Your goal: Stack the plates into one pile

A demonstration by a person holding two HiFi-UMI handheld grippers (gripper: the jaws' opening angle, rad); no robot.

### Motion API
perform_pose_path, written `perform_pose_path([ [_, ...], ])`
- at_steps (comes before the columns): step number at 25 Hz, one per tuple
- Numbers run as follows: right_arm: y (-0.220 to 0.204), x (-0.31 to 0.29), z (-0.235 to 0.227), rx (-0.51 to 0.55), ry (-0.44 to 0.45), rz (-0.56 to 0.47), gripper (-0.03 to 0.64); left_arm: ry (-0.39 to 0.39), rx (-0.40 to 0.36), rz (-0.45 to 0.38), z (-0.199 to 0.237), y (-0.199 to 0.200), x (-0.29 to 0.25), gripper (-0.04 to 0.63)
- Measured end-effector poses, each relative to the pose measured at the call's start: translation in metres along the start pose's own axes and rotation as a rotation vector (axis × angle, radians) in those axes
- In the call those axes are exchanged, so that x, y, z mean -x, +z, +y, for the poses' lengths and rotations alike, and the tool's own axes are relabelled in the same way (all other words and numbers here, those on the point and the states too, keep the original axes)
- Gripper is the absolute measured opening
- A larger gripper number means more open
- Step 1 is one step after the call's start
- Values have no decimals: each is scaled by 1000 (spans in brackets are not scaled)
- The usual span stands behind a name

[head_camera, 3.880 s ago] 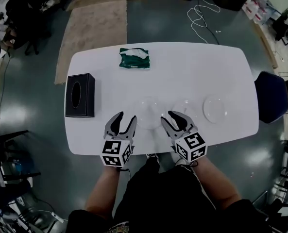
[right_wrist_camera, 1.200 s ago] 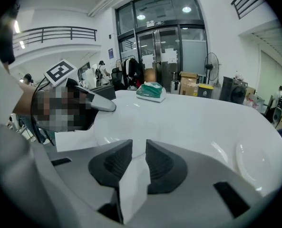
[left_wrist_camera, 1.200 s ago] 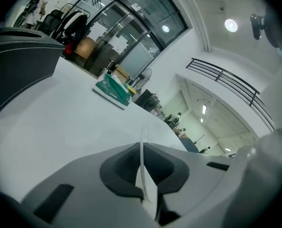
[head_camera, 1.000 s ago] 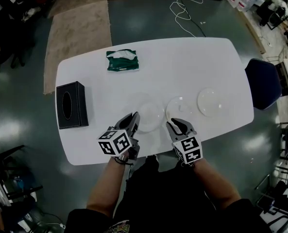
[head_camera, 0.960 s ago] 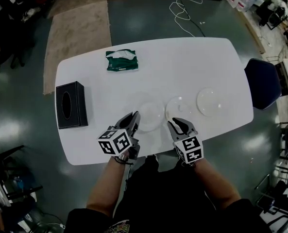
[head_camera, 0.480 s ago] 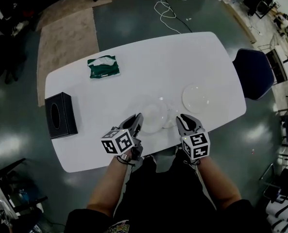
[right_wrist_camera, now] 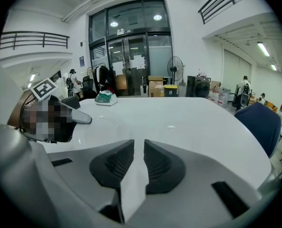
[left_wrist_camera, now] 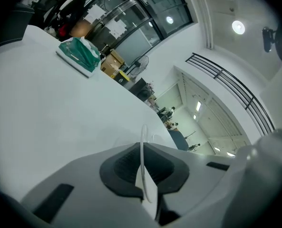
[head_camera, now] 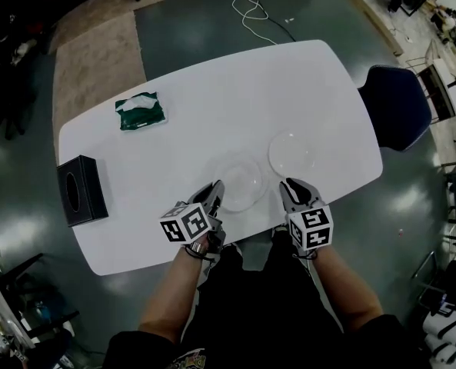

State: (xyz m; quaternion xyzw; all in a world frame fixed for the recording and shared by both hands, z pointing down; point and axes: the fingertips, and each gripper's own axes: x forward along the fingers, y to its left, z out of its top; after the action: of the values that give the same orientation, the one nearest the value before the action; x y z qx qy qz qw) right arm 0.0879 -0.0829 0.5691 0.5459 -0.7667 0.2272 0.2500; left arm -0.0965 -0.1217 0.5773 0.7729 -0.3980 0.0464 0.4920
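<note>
Our left gripper [head_camera: 212,193] is clenched on the near rim of a clear plate [head_camera: 241,181]. In the left gripper view the thin glassy edge runs straight through the seam between the two dark pads. The rest of that plate spreads out ahead of the tips and a little to their right, over the white table [head_camera: 212,106]. We cannot tell whether it is lifted clear of the surface, nor whether another plate lies beneath it.

Our right gripper [head_camera: 292,188] sits beside the left one, on the far side of the held plate, with its tips at the table's near edge. Its jaws have just been closing and now stand a narrow gap apart with nothing between them. A second plate [head_camera: 291,152] lies flat just ahead of those tips, apart from the held one.

Further out from the left gripper, a black tissue box [head_camera: 80,191] stands well off to its left. A green packet [head_camera: 141,111] lies ahead and to the left. Beyond the right gripper, past the table's end, is a blue chair [head_camera: 397,106].
</note>
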Motion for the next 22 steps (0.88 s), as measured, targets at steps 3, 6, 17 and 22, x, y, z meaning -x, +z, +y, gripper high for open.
perform_pose_path([
  [3, 0, 0, -12, -5, 5, 1, 77, 18, 34, -3, 0, -4, -8, 29],
  [6, -1, -3, -22, -7, 13, -1, 77, 50, 47, -13, 7, -6, -14, 31],
  [17, -3, -2, -52, -12, 41, 8, 75, 298, -223, 61, 16, -13, -26, 96],
  [22, -4, -4, -63, -7, 54, 5, 75, 391, -342, 93, 23, -19, -29, 114],
])
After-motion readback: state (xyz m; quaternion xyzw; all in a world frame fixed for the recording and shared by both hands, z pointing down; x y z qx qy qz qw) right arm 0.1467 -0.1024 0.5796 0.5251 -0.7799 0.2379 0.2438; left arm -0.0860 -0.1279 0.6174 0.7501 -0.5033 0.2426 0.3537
